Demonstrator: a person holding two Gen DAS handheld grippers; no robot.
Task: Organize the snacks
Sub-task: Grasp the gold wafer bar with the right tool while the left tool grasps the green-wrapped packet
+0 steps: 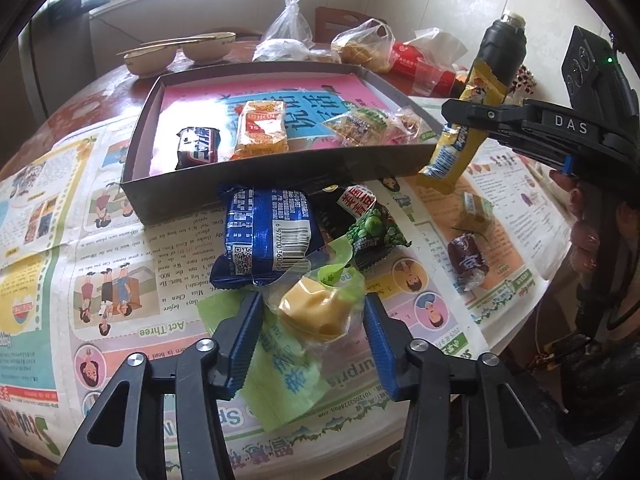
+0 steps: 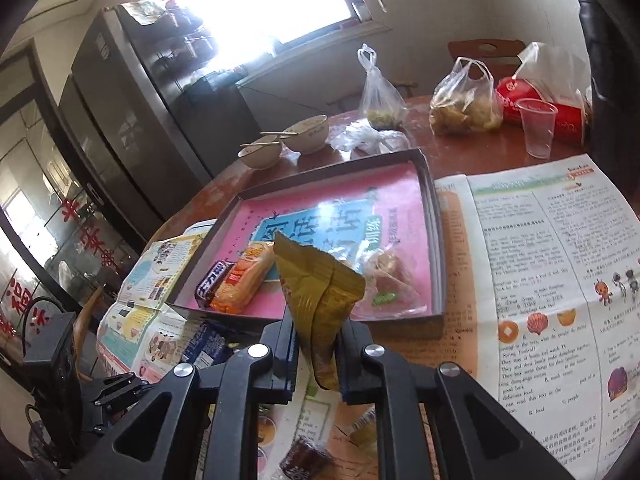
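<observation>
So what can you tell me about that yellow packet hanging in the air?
The yellow packet is a long, slim, shiny foil wrapper with blue-and-white print at its lower end. The right claw is shut on its middle, so it hangs tilted, clear of the newspaper, just beside the box of snacks.

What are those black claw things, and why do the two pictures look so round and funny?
They are grabbing tools that a person holds, one in each hand. Each carries a wide-eyed camera looking along its jaws, so the pictures bend. In the left tool's picture, the left gripper has its jaws around a cheese snack on the newspaper, not squeezing yet. In the right tool's picture, the right gripper pinches a yellow packet, lifted near the box where some snacks already lie. More snacks wait on the newspaper.
</observation>
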